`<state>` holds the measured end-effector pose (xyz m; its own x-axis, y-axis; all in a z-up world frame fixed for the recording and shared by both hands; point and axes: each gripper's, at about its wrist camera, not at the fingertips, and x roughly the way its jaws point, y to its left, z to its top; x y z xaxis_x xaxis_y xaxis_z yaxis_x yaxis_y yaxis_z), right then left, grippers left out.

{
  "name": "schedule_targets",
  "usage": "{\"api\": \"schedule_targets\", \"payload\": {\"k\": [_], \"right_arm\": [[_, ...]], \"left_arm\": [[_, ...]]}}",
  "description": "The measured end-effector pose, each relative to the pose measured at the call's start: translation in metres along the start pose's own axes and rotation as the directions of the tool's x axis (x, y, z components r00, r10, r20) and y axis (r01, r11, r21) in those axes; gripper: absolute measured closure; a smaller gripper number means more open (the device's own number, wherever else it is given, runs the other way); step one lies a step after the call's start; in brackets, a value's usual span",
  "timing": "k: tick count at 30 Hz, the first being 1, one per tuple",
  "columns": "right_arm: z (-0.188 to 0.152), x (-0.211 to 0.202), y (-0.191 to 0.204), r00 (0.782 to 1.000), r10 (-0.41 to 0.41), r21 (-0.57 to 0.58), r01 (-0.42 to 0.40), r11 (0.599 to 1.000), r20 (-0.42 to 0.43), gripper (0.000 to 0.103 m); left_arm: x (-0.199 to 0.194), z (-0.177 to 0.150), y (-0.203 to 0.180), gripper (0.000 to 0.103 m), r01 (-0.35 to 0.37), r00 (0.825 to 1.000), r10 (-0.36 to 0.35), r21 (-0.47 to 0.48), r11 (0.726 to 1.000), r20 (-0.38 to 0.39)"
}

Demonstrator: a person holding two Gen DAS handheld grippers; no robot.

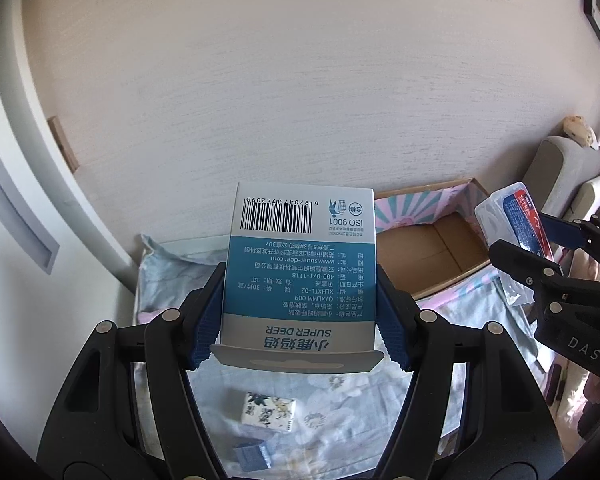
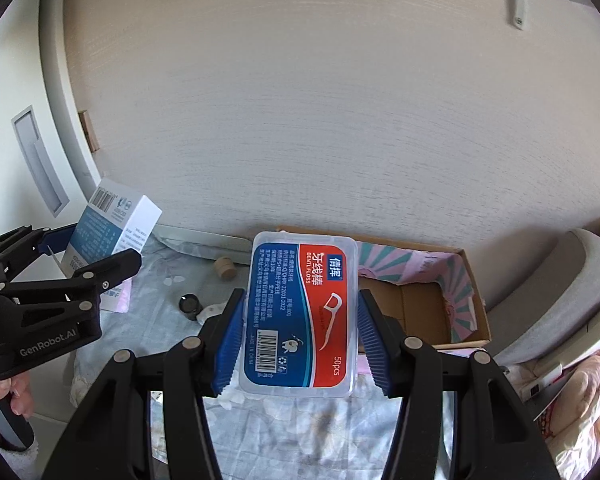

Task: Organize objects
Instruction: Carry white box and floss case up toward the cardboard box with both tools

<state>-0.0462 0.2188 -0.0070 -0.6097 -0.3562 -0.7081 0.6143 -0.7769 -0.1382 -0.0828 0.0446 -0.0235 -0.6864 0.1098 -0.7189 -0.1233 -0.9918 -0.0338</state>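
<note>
The Super Deer box (image 1: 300, 264) sits clamped between the blue pads of the left hand-held gripper (image 1: 300, 320), raised above the floral bedsheet (image 1: 340, 392). The floss case (image 2: 300, 316) is squeezed likewise in the right hand-held gripper (image 2: 300, 340), also aloft. Behind both, an open cardboard box (image 2: 420, 312) rests against the wall. A small patterned box (image 1: 269, 416) lies on the sheet below.
</note>
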Motion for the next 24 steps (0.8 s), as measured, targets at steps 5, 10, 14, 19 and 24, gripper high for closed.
{"api": "schedule_targets", "payload": {"k": [5, 10, 14, 19, 24], "right_arm": [[-0.005, -0.007, -0.023, 0.999, -0.033, 0.028, 0.033, 0.999, -0.006, 0.053], [-0.010, -0.014, -0.044, 0.998, -0.065, 0.058, 0.066, 0.996, -0.012, 0.053], [-0.012, -0.019, -0.060, 0.996, -0.088, 0.079, 0.090, 0.993, -0.020, 0.053], [-0.017, -0.018, -0.081, 0.993, -0.111, 0.103, 0.114, 0.988, -0.031, 0.053], [-0.019, -0.011, -0.098, 0.991, -0.124, 0.120, 0.128, 0.984, -0.041, 0.053]], "left_arm": [[0.006, 0.003, -0.024, 0.039, 0.033, 0.999, -0.033, 0.005, 0.999, -0.008], [0.012, 0.005, -0.049, 0.039, 0.057, 0.998, -0.056, 0.020, 0.998, -0.016], [0.018, 0.006, -0.063, 0.039, 0.080, 0.997, -0.080, 0.028, 0.996, -0.025], [0.026, 0.010, -0.080, 0.039, 0.098, 0.995, -0.096, 0.041, 0.994, -0.028], [0.030, 0.013, -0.093, 0.039, 0.111, 0.994, -0.109, 0.052, 0.992, -0.031]]}}
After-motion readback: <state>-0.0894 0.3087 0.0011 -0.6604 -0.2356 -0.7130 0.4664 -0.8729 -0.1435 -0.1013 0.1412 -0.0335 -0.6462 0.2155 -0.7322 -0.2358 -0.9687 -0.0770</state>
